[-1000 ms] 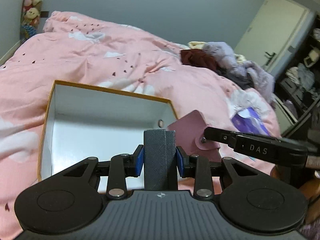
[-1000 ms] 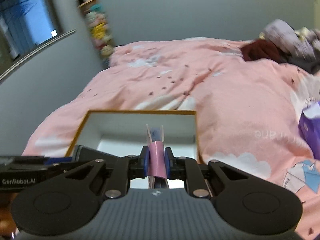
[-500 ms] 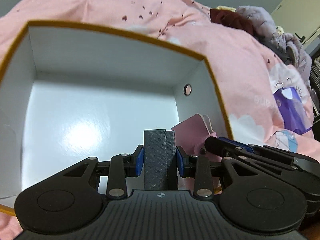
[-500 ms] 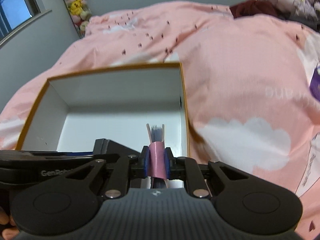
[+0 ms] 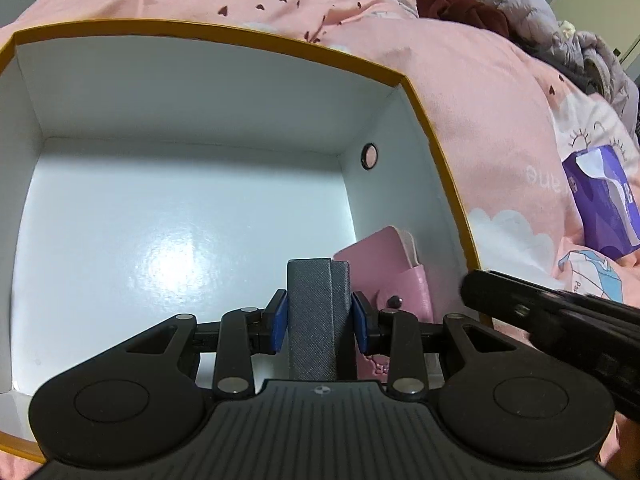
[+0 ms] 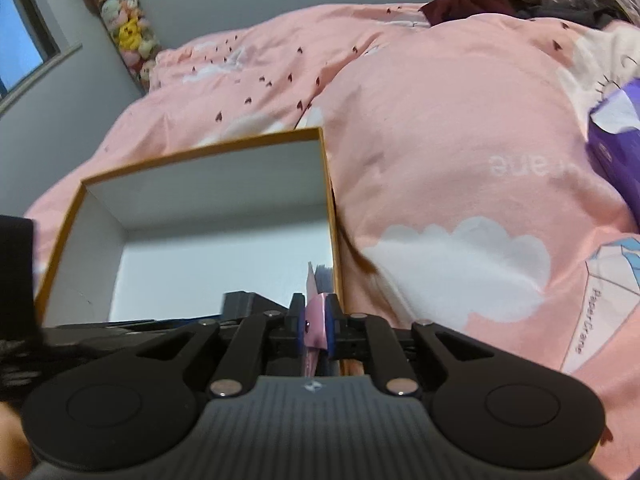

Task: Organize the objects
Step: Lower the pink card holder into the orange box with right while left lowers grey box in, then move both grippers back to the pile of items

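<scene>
Both wallets inside box (image 5: 420,92) on bed (image 6: 440,128), neither released. Left gripper (image 5: 319,322) fingers clamped on grey wallet (image 5: 316,320), mid-box. Right gripper (image 6: 315,326) fingers clamped on pink wallet (image 5: 390,260), against right wall. Left to do: let go, withdraw. Purple tissue pack (image 5: 604,200) lies outside on bed.

Pink duvet (image 5: 460,92) covers the bed, with 1 open white box (image 5: 224,80) on it, a purple tissue pack (image 5: 604,200) off right, clothes (image 5: 520,12) heaped at the far end.
</scene>
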Tool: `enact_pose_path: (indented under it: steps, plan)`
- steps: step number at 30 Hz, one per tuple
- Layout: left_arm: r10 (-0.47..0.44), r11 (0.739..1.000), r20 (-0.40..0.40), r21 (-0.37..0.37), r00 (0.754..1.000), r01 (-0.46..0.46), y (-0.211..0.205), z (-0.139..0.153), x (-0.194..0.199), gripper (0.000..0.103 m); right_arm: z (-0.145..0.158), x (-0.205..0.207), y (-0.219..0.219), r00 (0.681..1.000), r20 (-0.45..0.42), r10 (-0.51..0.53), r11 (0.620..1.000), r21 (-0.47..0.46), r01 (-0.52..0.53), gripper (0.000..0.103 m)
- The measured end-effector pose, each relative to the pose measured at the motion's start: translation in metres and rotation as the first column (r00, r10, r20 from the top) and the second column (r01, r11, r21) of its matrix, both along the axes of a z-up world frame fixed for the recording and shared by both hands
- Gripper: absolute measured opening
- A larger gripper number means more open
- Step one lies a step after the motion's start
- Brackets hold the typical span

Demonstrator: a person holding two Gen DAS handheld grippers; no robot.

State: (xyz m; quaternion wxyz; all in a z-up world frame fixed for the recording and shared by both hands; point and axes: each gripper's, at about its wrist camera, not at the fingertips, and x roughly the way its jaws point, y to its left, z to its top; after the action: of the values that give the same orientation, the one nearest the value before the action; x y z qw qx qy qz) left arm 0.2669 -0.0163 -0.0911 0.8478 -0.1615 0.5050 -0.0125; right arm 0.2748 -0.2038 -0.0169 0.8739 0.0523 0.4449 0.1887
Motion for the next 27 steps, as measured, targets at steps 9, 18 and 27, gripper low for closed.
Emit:
enact_pose_path:
  steps: [9,18,27]
  plan:
    - [0.014,0.996,-0.046,-0.091,0.999,-0.019,-0.005,-0.001,0.010,0.039,0.003,-0.016,-0.021,0.997,0.007,-0.072,0.997,0.027,0.072,0.013]
    - [0.004,0.978,-0.066,-0.210,0.998,-0.018,0.001,-0.001,0.005,0.043,-0.011,-0.033,-0.016,0.999,-0.026,-0.039,0.999,-0.004,0.039,0.025]
    - [-0.026,0.997,0.084,-0.066,0.996,0.031,0.006,0.044,-0.032,0.043,0.008,-0.060,-0.015,0.999,0.043,0.008,1.000,-0.022,-0.007,0.047]
